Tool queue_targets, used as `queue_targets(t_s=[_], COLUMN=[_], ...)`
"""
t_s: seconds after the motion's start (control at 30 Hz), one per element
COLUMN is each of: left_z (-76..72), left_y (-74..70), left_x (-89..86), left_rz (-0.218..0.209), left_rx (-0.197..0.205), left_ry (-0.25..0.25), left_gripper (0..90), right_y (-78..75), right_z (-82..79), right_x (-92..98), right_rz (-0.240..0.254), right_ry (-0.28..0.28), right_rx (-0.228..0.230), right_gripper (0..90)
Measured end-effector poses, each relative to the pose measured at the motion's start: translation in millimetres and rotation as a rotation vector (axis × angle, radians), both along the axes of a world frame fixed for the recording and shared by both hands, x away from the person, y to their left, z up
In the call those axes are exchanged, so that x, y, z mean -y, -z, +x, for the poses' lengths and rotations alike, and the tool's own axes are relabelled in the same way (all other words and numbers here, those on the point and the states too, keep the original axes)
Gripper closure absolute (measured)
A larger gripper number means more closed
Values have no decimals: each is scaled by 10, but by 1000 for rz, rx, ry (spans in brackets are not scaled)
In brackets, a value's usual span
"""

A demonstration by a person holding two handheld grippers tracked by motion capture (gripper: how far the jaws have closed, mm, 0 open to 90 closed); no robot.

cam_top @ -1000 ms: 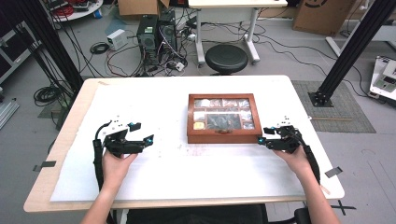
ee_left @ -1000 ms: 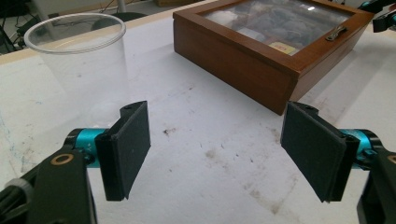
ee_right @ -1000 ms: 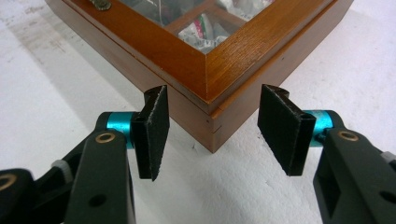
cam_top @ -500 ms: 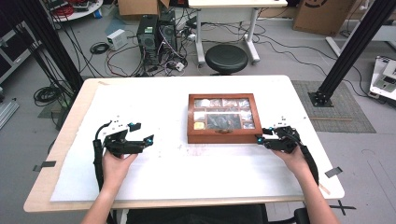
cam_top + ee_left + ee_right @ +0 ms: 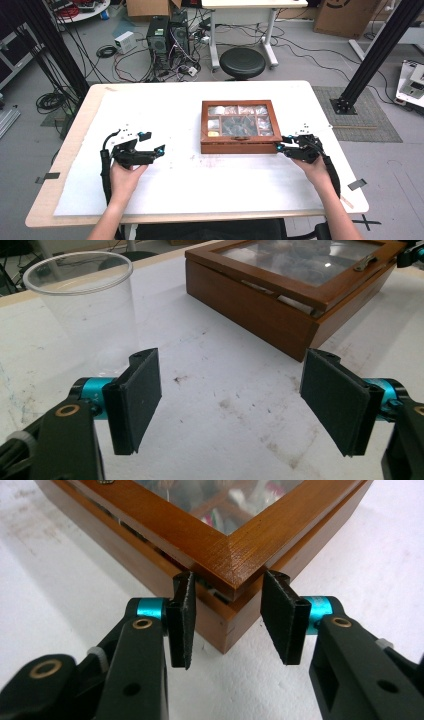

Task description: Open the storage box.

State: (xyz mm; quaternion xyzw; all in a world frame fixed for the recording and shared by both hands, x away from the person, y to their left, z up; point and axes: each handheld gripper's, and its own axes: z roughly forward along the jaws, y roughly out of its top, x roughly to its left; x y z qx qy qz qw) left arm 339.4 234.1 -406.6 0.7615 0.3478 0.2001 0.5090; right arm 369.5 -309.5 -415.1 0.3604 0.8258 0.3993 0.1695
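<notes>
the right tool (image 5: 227,622) is pinching the lid corner of the wooden box (image 5: 239,126) at frame centre, jaws just closing on it; next, lifting the lid; left tool (image 5: 232,402) is waiting wide on the bench (image 5: 165,107)

My right gripper (image 5: 281,147) is at the near right corner of the wooden box (image 5: 239,127) (glass lid down), its jaws just closed in; my left gripper (image 5: 152,149) rests well apart on the white table (image 5: 200,185).
</notes>
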Motion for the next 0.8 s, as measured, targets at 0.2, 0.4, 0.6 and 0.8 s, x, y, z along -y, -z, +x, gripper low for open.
queue_targets(t_s=[0.2, 0.4, 0.6, 0.8], left_z=[9, 1, 1, 7], left_y=[7, -2, -8, -16], left_x=[4, 8, 29, 71], left_rz=[5, -3, -14, -20], left_rx=[-5, 3, 4, 5], left_ry=[3, 5, 11, 20], left_gripper=[247, 247, 247, 247], right_y=[-52, -105, -156, -227], right_z=[-24, -33, -40, -22], right_x=[6, -11, -13, -13], right_rz=[44, 62, 85, 112], right_ry=[29, 65, 83, 96], right_rx=[36, 75, 116, 149], right_gripper=[601, 600, 598, 597])
